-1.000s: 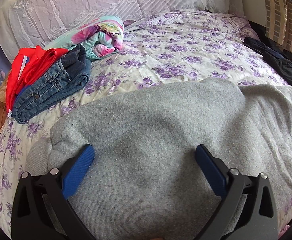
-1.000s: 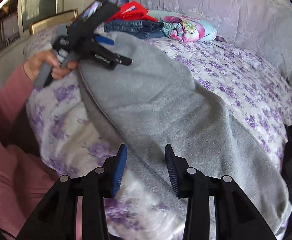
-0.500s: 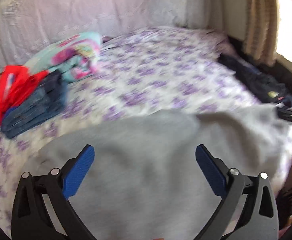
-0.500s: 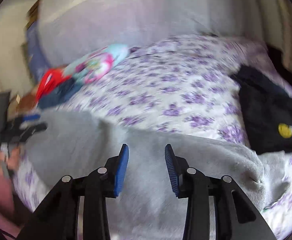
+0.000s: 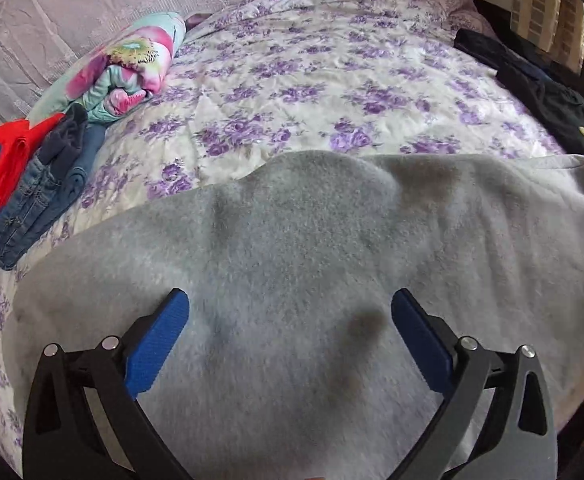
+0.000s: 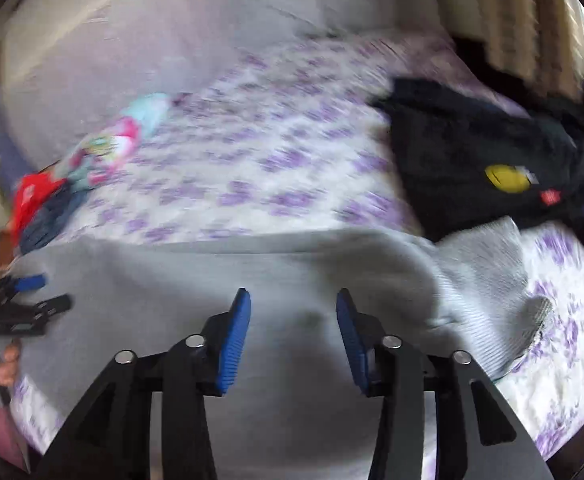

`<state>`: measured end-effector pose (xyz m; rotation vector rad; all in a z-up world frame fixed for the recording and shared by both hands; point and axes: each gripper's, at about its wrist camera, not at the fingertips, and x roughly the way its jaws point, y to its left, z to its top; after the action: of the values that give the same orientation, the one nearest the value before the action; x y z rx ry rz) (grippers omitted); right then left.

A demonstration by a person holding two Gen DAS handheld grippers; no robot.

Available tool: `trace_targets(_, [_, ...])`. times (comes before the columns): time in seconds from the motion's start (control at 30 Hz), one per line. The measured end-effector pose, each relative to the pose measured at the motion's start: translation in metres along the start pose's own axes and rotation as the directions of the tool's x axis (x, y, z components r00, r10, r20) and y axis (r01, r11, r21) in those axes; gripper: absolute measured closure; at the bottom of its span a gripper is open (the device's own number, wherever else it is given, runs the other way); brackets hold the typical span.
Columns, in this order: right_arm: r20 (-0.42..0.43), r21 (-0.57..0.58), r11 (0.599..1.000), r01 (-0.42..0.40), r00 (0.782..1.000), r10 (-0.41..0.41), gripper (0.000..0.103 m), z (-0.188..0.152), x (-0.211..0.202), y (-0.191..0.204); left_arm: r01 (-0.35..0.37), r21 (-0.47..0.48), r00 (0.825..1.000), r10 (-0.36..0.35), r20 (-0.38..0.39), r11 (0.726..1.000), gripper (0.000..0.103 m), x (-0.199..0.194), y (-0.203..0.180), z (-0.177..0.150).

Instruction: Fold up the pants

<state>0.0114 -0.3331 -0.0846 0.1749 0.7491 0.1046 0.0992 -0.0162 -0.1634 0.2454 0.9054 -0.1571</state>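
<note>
Grey fleece pants (image 5: 299,248) lie spread across the near part of the bed, with a ribbed cuff or waistband at the right end (image 6: 487,280). My left gripper (image 5: 290,308) is wide open just above the grey cloth, holding nothing. My right gripper (image 6: 292,308) is open with a narrower gap, over the same pants (image 6: 292,264), also empty. The left gripper also shows at the left edge of the right wrist view (image 6: 20,300), held by a hand. The right wrist view is blurred by motion.
The bed has a purple-flowered quilt (image 5: 331,80). Folded jeans (image 5: 40,200), a red garment (image 5: 0,152) and a rolled flowered blanket (image 5: 132,64) sit at the far left. Dark clothes (image 6: 483,152) with a yellow patch lie at the right. A pale headboard cover (image 5: 92,0) lies behind.
The right gripper has swung from looking along the pants toward the left hand to facing the headboard. The left gripper shifted slightly over the cloth. Both stay open.
</note>
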Motion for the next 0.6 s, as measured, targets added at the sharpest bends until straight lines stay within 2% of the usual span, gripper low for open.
trace_targets(0.07, [0.035,-0.125,0.987,-0.097,0.994,0.102,0.057,-0.011,-0.020,0.037,0.018,-0.006,1.000,-0.018,0.020,1.000,0.004,-0.011,-0.001,-0.010])
trace_targets(0.13, [0.014,-0.211,0.967,-0.139,0.989,0.146,0.047,-0.024,-0.021,0.058,-0.010,0.004,1.000,0.010,-0.009,1.000,0.004,-0.003,-0.005,-0.024])
trace_targets(0.2, [-0.087,-0.270,0.952,-0.143,0.988,0.124,0.041,-0.043,0.002,0.069,-0.045,0.032,0.998,0.044,0.042,0.998,0.004,0.001,-0.010,-0.038])
trace_targets(0.23, [-0.127,-0.301,0.946,-0.118,0.988,0.083,0.041,-0.055,0.016,0.071,-0.054,0.039,0.997,0.052,0.054,0.998,0.004,-0.003,-0.011,-0.041])
trace_targets(0.3, [-0.058,-0.344,0.936,-0.074,0.997,0.058,0.041,-0.062,0.010,0.077,-0.026,0.052,0.998,0.023,0.051,0.998,0.004,-0.015,-0.008,-0.042])
trace_targets(0.33, [-0.057,-0.358,0.932,-0.063,0.997,0.045,0.041,-0.061,0.006,0.080,-0.009,0.051,0.999,0.006,0.054,0.999,0.004,-0.021,-0.004,-0.043])
trace_targets(0.4, [-0.030,-0.345,0.934,-0.095,0.995,0.090,0.040,-0.056,-0.010,0.081,-0.010,0.029,0.996,0.007,0.085,1.000,0.004,-0.034,0.011,-0.042])
trace_targets(0.47, [0.009,-0.299,0.944,-0.139,0.989,0.148,0.037,-0.051,-0.025,0.076,-0.070,-0.026,0.992,0.072,0.105,0.997,0.004,-0.043,0.032,-0.040])
trace_targets(0.53, [0.057,-0.233,0.964,-0.126,0.988,0.143,0.035,-0.048,-0.038,0.067,-0.126,-0.090,0.988,0.133,0.075,0.988,0.004,-0.039,0.048,-0.039])
trace_targets(0.6, [0.104,-0.124,0.988,-0.091,0.989,0.104,0.034,-0.045,-0.046,0.049,-0.112,-0.143,0.992,0.120,0.045,0.983,0.004,-0.033,0.057,-0.036])
